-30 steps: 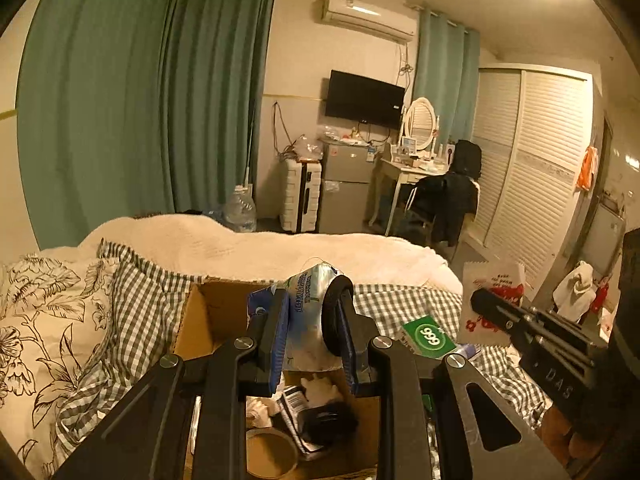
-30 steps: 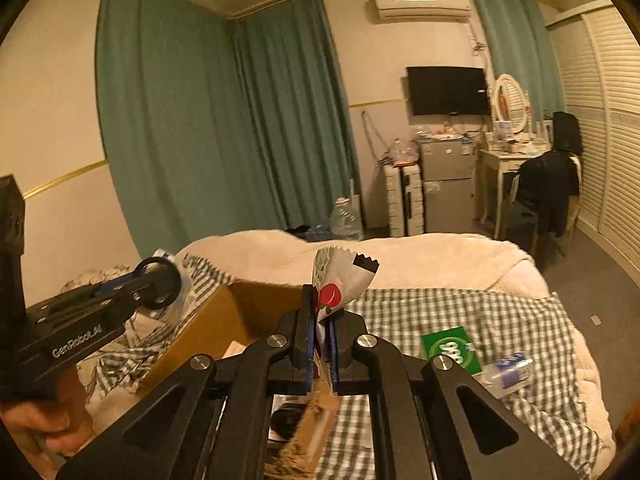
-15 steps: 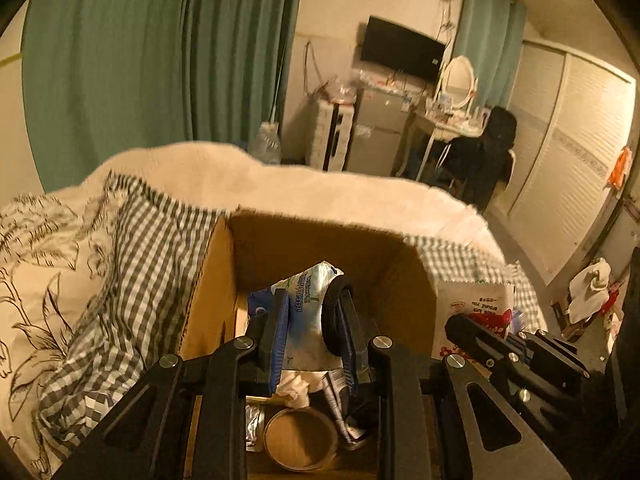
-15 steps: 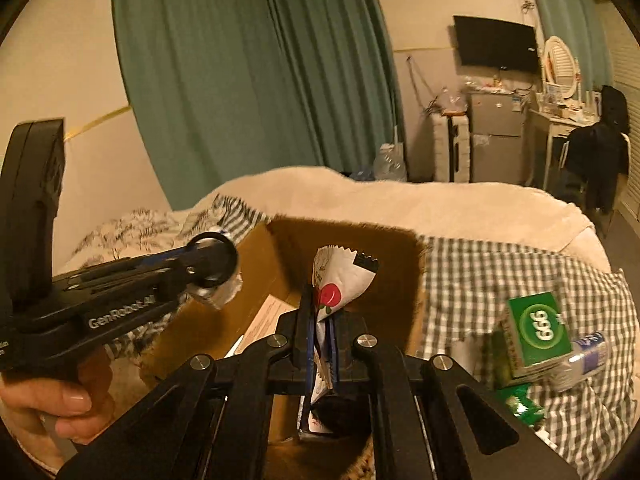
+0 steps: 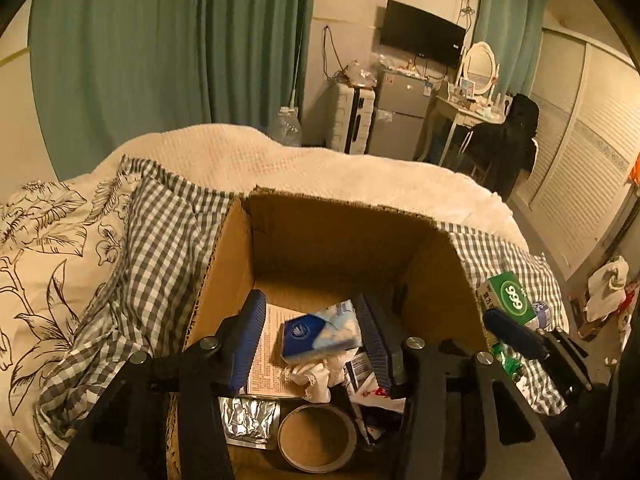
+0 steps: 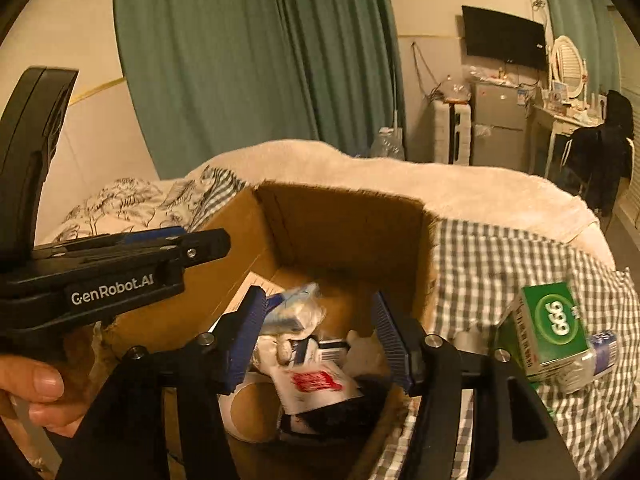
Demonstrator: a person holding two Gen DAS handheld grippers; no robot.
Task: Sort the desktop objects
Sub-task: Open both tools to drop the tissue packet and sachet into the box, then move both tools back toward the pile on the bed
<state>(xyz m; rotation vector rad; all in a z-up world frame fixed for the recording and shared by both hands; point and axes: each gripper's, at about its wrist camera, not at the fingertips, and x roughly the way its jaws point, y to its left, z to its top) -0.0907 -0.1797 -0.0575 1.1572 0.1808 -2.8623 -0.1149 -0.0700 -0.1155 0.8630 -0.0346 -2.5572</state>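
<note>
An open cardboard box stands on the checked bedspread. My left gripper hangs over it, jaws opening and pads clear of the blue tissue pack, which lies loose on the clutter between them. My right gripper is over the same box, jaws opening too. Below it the white sachet with a red mark lies free on the pile. The tissue pack shows beside the right gripper's left finger. Each gripper appears in the other's view: the left gripper and the right gripper.
Inside the box are a tape roll, a foil pack and a printed leaflet. A green 999 carton and a small bottle lie on the bedspread right of the box. A hand holds the left gripper.
Both grippers came down over the box and opened. The tissue pack left the left jaws and the sachet left the right jaws; both now lie in the box.
</note>
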